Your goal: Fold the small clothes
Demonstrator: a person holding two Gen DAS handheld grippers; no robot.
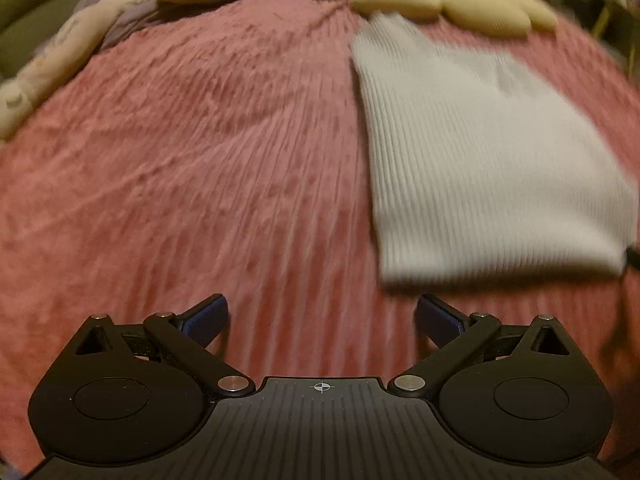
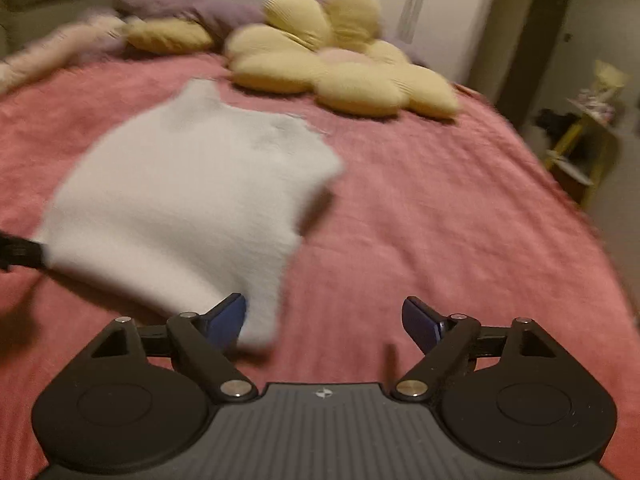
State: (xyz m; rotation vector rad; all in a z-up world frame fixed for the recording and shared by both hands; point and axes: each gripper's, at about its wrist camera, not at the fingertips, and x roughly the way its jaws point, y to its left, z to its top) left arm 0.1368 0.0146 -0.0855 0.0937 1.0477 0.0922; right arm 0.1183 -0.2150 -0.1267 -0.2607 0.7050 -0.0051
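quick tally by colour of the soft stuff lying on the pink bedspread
white: 1, the ribbed garment
yellow: 2, the flower cushion and a separate pillow
purple: 1, a cushion behind them
pale pink: 1, a blurred plush piece at the far left
total: 5

Dim warm indoor light, heavy motion blur, fisheye bending at edges.
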